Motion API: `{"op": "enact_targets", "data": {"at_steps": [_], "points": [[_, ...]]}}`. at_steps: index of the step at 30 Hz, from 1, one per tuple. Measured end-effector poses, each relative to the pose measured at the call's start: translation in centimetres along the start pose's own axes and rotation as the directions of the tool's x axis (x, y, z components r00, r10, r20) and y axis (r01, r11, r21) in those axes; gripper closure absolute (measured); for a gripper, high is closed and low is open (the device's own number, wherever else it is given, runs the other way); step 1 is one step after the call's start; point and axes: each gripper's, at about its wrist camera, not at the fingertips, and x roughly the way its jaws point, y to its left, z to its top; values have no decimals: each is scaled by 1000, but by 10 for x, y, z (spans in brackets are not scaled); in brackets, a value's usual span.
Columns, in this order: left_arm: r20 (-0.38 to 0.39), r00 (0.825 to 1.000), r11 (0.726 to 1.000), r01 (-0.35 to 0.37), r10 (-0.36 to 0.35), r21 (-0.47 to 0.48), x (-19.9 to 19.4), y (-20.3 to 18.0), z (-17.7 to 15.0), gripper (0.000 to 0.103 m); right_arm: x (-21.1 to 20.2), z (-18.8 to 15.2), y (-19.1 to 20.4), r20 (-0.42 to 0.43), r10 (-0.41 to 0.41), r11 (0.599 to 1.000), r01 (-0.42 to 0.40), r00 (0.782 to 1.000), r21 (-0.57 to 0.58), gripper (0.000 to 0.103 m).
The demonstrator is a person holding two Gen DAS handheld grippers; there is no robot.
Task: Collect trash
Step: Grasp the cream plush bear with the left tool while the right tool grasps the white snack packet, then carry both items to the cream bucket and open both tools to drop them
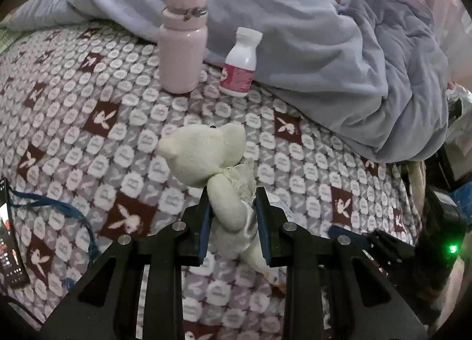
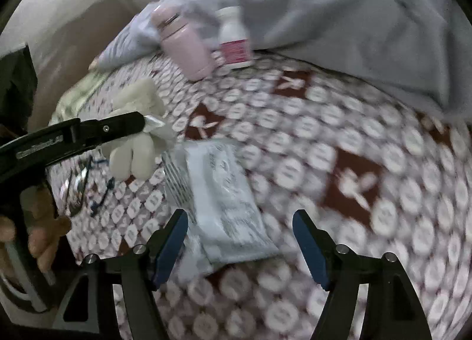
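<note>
**Inspector A:** Left wrist view first. What has the left gripper point(image 1: 233, 216) got?

**Inspector B:** Its 2 blue-padded fingers point(image 1: 205, 223) are drawn close together and clamp a cream plush toy point(image 1: 206, 154) by its body and lace dress. The head sticks out ahead of the fingertips, above the patterned bedspread point(image 1: 88, 139).

**Inspector A:** Beyond it?

**Inspector B:** A pink flask point(image 1: 183, 42) stands upright, with a small white bottle point(image 1: 240, 62) bearing a pink label just to its right. Both stand at the edge of a crumpled grey-blue duvet point(image 1: 324, 45). A blue cord point(image 1: 59, 207) lies at the left.

**Inspector A:** Right wrist view, then.

**Inspector B:** Blurred. The right gripper point(image 2: 240, 239) has its jaws standing well apart with nothing pressed between them. A white plastic wrapper point(image 2: 227, 192), the trash, lies flat on the bedspread just ahead, its near end between the 2 fingers; contact cannot be told.

**Inspector A:** The other hand?

**Inspector B:** At the left, a person's hand point(image 2: 38, 236) holds the left gripper with the toy in it. Flask and bottle stand well behind.
</note>
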Motion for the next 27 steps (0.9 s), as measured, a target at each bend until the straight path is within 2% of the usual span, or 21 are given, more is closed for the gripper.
{"op": "enact_targets", "data": {"at_steps": [2,6,8,11,15,20,27], "points": [[-3,1000,1000,11,-11,-15,2,6,-2,78,14,5,9,-37,28,999,-30,999,-34,32],[-2,1000,1000,17,-17,-26,1,11,-2,78,38,-1,18,-86,-5,996,-2,996,-88,32],[14,1000,999,18,-18,-33,-6,15,-2,78,37,-6,22,-52,-47,990,40,998,-132,53],[43,999,998,28,-25,-62,-18,21,-2,78,21,-15,9,-29,-17,996,14,999,-87,59],[32,999,998,32,-30,-57,-18,13,-13,78,-10,-29,-7,25,-54,997,55,998,-54,59],[32,999,999,36,-36,8,-21,-18,-30,78,-47,-49,-25,72,-120,992,121,990,-19,59],[25,998,993,46,-49,113,-21,-71,-54,78,-96,-71,-61,140,-176,982,165,974,86,59]]}}
